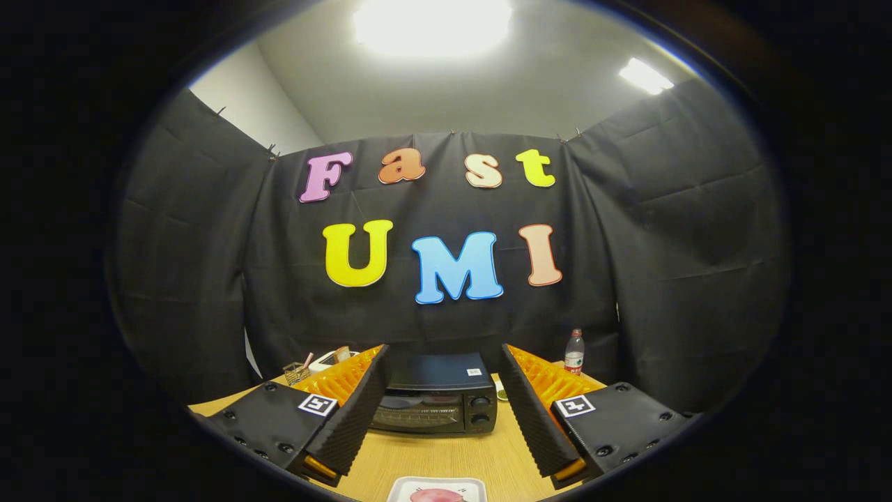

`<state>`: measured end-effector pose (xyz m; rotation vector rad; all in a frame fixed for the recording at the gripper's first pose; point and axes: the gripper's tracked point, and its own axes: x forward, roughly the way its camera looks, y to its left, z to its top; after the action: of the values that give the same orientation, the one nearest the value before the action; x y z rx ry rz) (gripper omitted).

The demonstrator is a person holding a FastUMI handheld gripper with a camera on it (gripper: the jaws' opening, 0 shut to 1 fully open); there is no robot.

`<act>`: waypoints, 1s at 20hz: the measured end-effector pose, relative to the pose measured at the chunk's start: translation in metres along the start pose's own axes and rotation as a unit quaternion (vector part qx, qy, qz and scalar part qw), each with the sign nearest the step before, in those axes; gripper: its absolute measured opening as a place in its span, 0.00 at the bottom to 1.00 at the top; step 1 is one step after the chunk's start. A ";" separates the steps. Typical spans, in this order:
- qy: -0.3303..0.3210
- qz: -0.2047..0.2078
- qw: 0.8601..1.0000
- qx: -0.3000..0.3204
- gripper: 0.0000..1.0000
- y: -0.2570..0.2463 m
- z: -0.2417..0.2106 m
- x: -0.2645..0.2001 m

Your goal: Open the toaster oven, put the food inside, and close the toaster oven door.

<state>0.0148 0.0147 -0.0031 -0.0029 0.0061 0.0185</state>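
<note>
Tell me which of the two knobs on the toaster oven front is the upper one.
The upper knob sits just under the toaster oven top edge; the lower knob lies directly beneath it. The open gripper frames the oven between its fingers.

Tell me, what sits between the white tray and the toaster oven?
Nothing: bare wooden table separates tray from toaster oven, framed by the open tool fingers.

Wide-spread tongs (pixel 441 362) with ribbed pads, screwed housings, square tags
</note>
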 end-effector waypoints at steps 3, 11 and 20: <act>0.003 0.005 1.000 -0.002 0.98 0.008 -0.004 0.018; 0.026 0.029 0.999 0.008 0.98 0.043 -0.028 0.072; 0.068 0.048 0.996 0.011 0.98 0.067 -0.074 0.128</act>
<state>0.1408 0.0836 -0.0785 0.0187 0.1429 0.1137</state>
